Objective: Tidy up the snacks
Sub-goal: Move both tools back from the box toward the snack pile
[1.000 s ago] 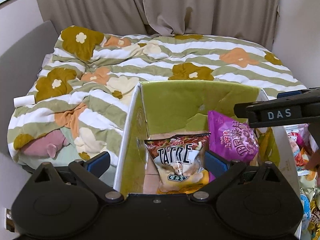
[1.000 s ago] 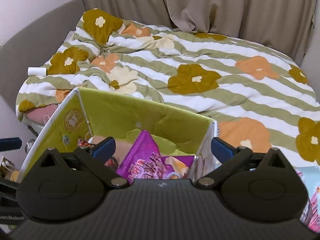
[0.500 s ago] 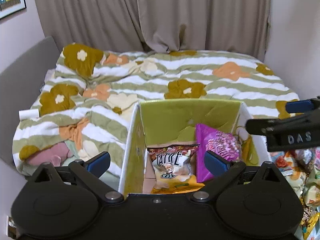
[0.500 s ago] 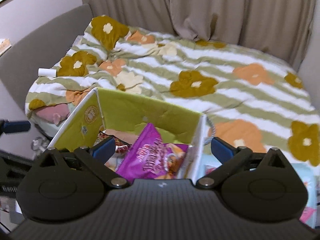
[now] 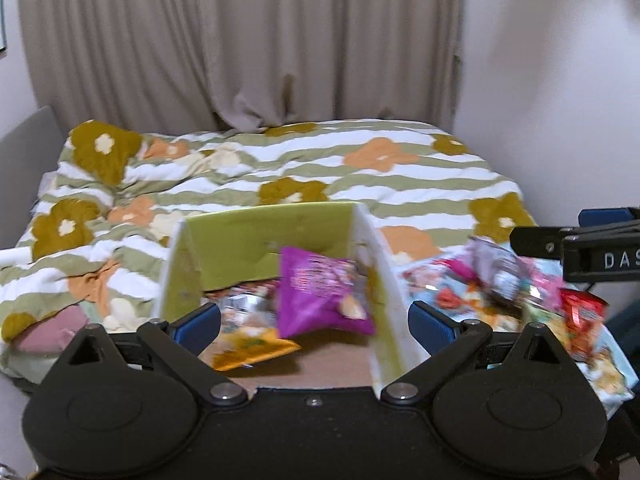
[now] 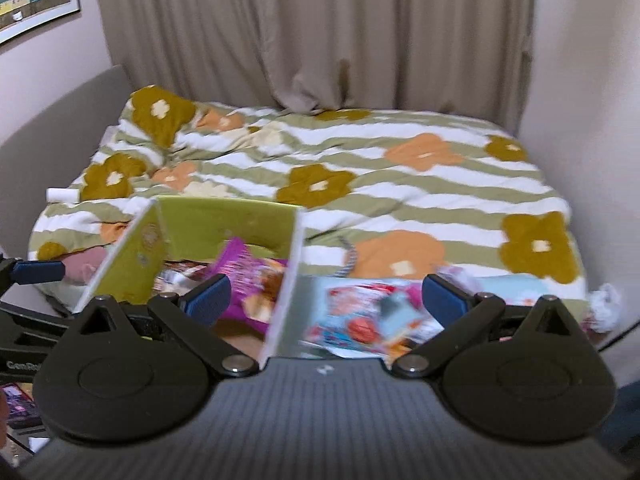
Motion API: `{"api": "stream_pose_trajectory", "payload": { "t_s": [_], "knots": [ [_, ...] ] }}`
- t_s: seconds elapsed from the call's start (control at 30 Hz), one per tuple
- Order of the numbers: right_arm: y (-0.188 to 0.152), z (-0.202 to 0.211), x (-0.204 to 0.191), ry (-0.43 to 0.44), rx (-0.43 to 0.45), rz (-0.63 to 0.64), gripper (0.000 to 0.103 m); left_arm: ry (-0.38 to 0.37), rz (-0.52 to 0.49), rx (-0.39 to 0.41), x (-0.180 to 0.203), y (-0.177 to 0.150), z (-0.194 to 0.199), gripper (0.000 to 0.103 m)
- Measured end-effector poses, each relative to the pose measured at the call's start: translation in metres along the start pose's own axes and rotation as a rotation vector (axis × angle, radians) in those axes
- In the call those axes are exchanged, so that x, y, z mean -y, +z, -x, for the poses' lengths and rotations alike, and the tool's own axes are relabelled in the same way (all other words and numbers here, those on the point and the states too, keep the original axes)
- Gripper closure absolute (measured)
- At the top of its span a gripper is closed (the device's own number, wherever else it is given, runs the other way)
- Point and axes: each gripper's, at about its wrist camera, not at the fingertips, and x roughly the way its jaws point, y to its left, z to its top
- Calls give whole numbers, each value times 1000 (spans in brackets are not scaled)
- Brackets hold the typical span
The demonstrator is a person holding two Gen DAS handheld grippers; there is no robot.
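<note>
We see our left gripper (image 5: 314, 322) with its blue pads spread wide apart and nothing between them, held above the open green box (image 5: 256, 240); our right gripper (image 6: 326, 298) is likewise spread apart and empty, hanging over the box's white right wall and the snacks beside it. Inside the box a purple snack bag (image 5: 320, 292) leans against the right wall; a silvery bag with an orange bottom (image 5: 248, 328) lies to its left on the brown cardboard floor; both are blurred and their print cannot be read. To the right of the box, outside it, a loose pile of snack packets (image 5: 500, 292) in pink, pale blue and red lies at the foot of the bed; the box stands against the striped flower duvet (image 6: 400, 184). From the left wrist view the right gripper's arm shows at the right edge, marked DAS. Beige curtains (image 5: 240, 40) hang behind the bed; a framed picture (image 6: 32, 0) hangs on the left wall.
</note>
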Motion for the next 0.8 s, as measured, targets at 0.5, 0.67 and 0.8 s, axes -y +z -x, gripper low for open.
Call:
{"api": "stream_pose_trajectory", "payload": {
  "t_s": [0.5,0.67,0.8],
  "knots": [
    [-85,46,165,-75,-100,-77,0,-75,27,-82,158,-42,-5,2],
    [-109,35,198,-56,-162,-68,0,-62,74,-130,200,-55,-26,6],
    [-128,19,211,-41,-205,-52,0,-46,107,-180,223,-64,-54,10]
  ]
}}
